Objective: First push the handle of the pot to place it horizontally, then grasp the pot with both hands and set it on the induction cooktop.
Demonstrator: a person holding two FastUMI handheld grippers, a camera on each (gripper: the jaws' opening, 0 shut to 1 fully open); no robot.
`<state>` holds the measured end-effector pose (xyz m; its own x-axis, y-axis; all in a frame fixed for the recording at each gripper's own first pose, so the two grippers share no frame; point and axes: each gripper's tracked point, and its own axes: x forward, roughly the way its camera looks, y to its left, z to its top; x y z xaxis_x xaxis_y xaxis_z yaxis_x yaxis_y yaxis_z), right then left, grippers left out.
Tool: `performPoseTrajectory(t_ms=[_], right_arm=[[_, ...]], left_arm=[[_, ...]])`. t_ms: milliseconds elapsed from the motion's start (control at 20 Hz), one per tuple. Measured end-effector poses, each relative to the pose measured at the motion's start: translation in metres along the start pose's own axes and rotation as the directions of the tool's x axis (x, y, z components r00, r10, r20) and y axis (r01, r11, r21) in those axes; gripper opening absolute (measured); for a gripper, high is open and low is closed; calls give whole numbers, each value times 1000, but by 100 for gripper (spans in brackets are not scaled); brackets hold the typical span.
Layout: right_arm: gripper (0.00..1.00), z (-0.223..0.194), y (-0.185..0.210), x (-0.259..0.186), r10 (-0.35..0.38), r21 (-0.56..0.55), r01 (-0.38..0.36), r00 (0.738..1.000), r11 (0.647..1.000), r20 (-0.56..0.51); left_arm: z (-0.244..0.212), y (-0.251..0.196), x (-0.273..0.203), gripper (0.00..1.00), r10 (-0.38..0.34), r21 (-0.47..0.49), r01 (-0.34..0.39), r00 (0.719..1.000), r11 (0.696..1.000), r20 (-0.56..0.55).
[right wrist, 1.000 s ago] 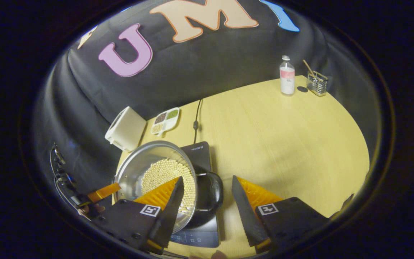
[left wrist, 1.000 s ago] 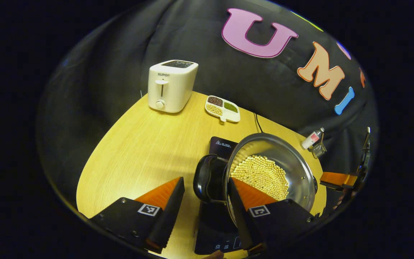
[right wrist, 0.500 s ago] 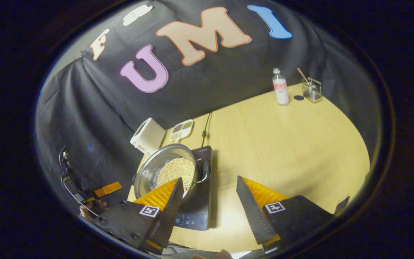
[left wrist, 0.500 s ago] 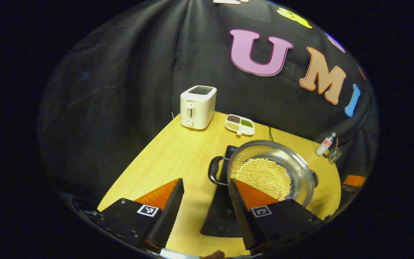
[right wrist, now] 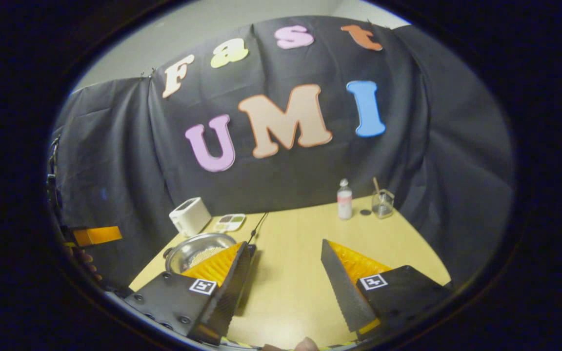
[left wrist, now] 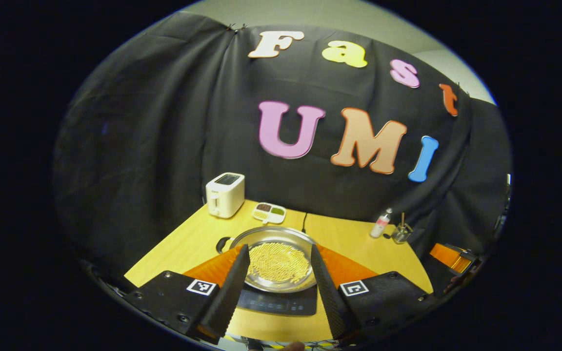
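A steel pot [left wrist: 277, 261] with pale beans inside sits on the black induction cooktop [left wrist: 281, 302] on the yellow table [left wrist: 188, 243]. One black side handle [left wrist: 221, 243] sticks out to its left. My left gripper [left wrist: 278, 287] is open, well back from the pot, which I see between its fingers. In the right gripper view the pot [right wrist: 198, 246] lies at the left, partly behind a finger. My right gripper [right wrist: 286, 280] is open over bare table, apart from the pot. The right gripper [left wrist: 451, 257] also appears at the edge of the left gripper view.
A white toaster [left wrist: 225, 194] and a divided dish of beans [left wrist: 269, 213] stand at the back left. A small bottle [right wrist: 344, 205] and a glass holder [right wrist: 382, 204] stand at the back right. A black cord [right wrist: 257, 228] runs from the cooktop to the wall.
Both grippers have pulled back and up from the pot, which stays on the cooktop. Both views now take in far more of the booth wall.
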<state>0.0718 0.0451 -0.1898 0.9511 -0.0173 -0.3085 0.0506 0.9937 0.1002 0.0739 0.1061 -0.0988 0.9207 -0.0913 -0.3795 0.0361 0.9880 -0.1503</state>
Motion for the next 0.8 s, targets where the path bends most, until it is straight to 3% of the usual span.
performPoseTrajectory(t_ms=[50, 100, 150, 200, 250, 400, 450, 500, 550, 650, 700, 750, 800], right_arm=[[90, 18, -5, -9, -12, -7, 13, 999, 1000, 50], [91, 33, -8, -19, -19, -15, 21, 995, 1000, 98], [81, 46, -11, -28, -26, -18, 29, 990, 999, 136], [81, 52, -13, -37, -33, -15, 36, 986, 999, 162], [82, 55, -14, -44, -42, -9, 44, 984, 999, 173], [83, 61, -21, -61, -66, -37, 75, 975, 996, 214], [86, 62, -23, -63, -85, -49, 98, 973, 994, 216], [87, 60, -21, -66, -91, -53, 104, 975, 993, 204], [89, 56, -17, -69, -97, -49, 107, 978, 993, 183], [91, 57, -10, -73, -97, -55, 107, 981, 993, 171], [92, 62, -7, -74, -96, -70, 110, 978, 991, 184], [91, 68, -3, -76, -88, -86, 107, 976, 991, 199], [95, 70, 3, -78, -78, -101, 101, 975, 990, 210]], left_arm=[[15, -15, -3, 77, -23, 21, 23, 999, 1000, 36], [28, -30, -8, 77, -53, 32, 50, 996, 998, 76], [36, -45, -14, 77, -85, 33, 82, 991, 996, 99], [38, -58, -22, 72, -113, 23, 111, 987, 994, 110], [36, -65, -27, 76, -133, 19, 132, 986, 991, 105], [44, -66, -34, 77, -141, 81, 129, 978, 988, 155], [48, -67, -35, 72, -137, 109, 119, 975, 987, 176], [47, -67, -35, 77, -133, 126, 111, 974, 986, 183], [45, -68, -34, 72, -130, 135, 106, 974, 985, 184], [44, -71, -36, 80, -145, 134, 120, 971, 984, 191], [51, -67, -40, 79, -143, 130, 117, 967, 985, 210], [60, -66, -42, 87, -129, 124, 100, 961, 987, 246], [64, -64, -42, 88, -112, 130, 80, 958, 988, 263]])
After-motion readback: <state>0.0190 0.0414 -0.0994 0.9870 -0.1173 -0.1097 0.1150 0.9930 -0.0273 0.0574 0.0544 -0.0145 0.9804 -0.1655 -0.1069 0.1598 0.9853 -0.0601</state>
